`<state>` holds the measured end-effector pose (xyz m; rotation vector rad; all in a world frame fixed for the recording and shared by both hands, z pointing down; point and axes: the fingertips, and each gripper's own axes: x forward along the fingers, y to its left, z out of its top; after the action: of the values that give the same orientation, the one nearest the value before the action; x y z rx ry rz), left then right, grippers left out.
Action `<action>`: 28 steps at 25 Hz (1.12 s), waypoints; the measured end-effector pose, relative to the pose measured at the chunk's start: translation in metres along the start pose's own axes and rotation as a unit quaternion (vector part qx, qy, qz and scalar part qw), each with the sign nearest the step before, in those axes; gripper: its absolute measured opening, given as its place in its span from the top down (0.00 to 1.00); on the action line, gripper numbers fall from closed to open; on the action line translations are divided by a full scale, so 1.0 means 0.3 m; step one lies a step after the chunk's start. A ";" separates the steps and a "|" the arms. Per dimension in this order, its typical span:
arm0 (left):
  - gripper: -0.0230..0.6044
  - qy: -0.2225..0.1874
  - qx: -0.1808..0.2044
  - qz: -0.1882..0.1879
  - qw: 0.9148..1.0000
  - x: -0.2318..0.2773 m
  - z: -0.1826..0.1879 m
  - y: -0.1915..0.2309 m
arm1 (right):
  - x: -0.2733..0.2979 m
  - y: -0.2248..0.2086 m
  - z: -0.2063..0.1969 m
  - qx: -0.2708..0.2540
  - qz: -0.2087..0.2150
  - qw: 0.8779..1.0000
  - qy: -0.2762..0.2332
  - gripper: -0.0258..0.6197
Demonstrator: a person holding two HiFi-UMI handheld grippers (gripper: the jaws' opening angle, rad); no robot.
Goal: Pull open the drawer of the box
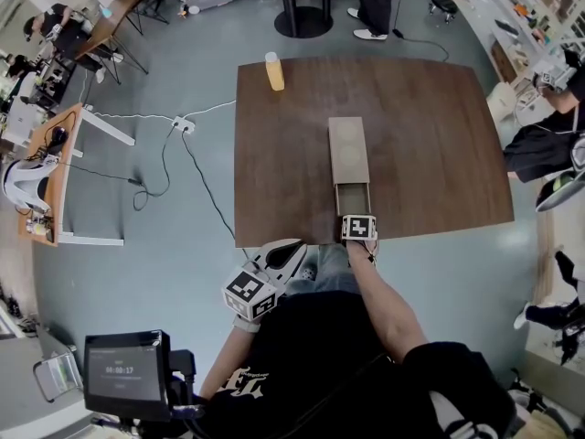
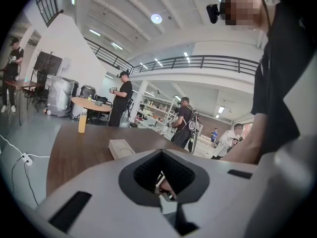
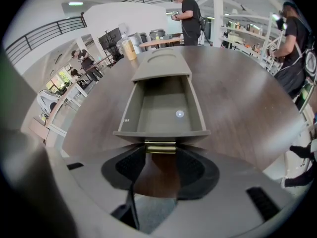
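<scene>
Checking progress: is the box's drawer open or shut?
Open: the drawer is pulled out of the box, its interior showing; the right gripper grips its brass handle.

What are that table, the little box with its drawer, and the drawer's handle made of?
Table: dark wood or wood-look veneer, matte; grain streaks show. Box and drawer: plain grey-brown, matte, with flat thin walls; painted board or plastic, can't tell which. Handle: probably metal, brass-coloured with a slight sheen.

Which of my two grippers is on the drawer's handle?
The right gripper: it clamps the brass handle of the open drawer. The left gripper is shut and empty, off the table's near edge.
</scene>
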<state>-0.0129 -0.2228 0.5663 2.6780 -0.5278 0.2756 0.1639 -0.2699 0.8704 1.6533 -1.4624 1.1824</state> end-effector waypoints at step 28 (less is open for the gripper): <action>0.96 0.006 0.011 -0.022 1.000 -0.088 -0.061 -0.058 | -0.015 0.113 -0.187 0.031 0.067 0.997 -0.011 0.61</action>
<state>-0.0319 -0.1918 0.5698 2.7042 -0.4654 0.2863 0.1189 -0.2244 0.8854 1.6362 -1.5856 1.2985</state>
